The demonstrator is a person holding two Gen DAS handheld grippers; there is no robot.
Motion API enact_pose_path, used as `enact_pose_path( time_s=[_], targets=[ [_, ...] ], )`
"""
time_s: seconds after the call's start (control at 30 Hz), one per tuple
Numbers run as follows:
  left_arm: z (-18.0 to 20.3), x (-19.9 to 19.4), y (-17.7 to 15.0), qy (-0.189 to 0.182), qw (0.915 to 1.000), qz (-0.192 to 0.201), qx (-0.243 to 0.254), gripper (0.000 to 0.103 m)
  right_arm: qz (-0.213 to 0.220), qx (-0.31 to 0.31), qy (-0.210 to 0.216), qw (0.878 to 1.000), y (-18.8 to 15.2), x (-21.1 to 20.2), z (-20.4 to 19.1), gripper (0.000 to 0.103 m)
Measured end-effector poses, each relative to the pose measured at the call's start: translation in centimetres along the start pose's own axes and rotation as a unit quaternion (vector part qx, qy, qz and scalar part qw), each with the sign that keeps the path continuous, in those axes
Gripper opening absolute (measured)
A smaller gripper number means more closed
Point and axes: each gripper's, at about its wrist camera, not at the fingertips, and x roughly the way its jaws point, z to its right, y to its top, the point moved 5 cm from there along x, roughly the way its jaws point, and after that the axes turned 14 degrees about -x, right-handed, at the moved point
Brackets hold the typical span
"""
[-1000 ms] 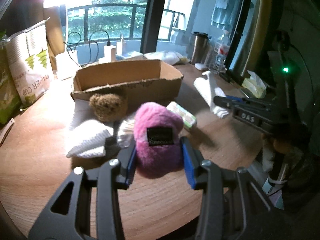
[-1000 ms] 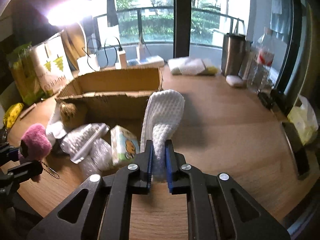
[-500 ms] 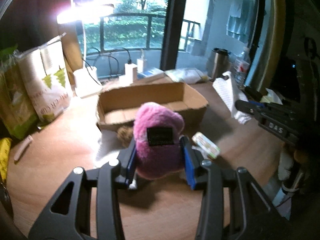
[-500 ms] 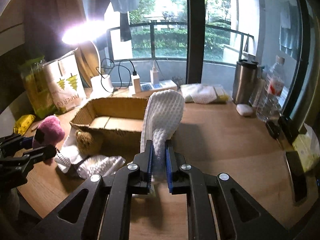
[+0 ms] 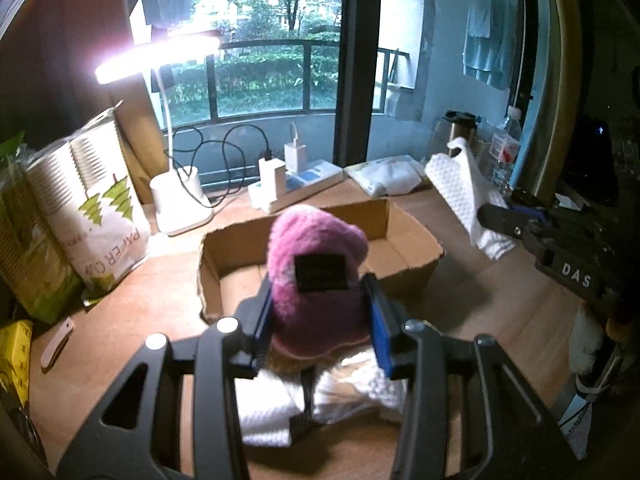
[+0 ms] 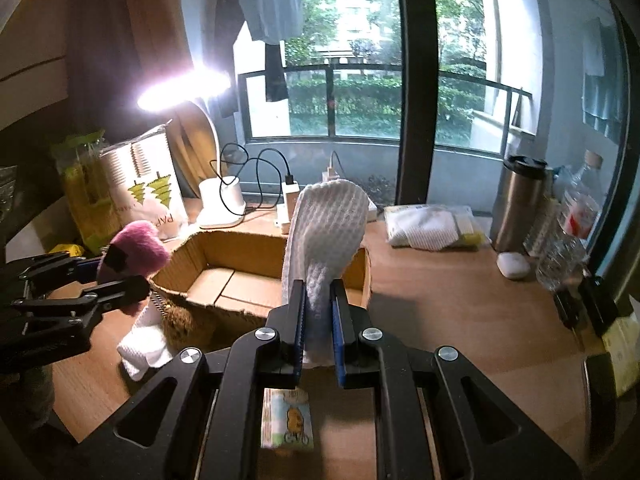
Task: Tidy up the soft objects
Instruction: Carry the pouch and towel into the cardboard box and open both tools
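Beside a lamplit window, our left gripper (image 5: 318,316) clasped a pink plush (image 5: 316,276) and our right gripper (image 6: 318,320) pinched a white towel (image 6: 324,236), both above the cardboard box (image 6: 224,280); lowering and releasing probably came next.

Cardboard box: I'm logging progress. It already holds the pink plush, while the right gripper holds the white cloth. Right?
Not quite. The cardboard box looks empty in the right wrist view; the pink plush is clamped in the left gripper, not in it. The right gripper does hold the white cloth.
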Motion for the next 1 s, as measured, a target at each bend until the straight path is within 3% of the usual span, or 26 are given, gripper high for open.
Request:
enact_pose_path(
  time_s=[0.47,0.9,1.0],
  targets=[
    [0.8,4.7,2.1,0.011,0.9999,0.0,-0.01,0.043,-0.001,0.001,0.03,1.0,1.1,4.2,1.1,0.013],
    [1.0,11.3,1.3,0.01,0.9985,-0.053,-0.013,0.043,-0.035,0.014,0.056,0.998,-0.2,8.7,1.7,0.013],
    [0.7,12.3,0.9,0.006,0.9971,-0.073,-0.023,0.051,-0.043,0.019,0.06,0.997,-0.4,9.4,1.7,0.018]
  ],
)
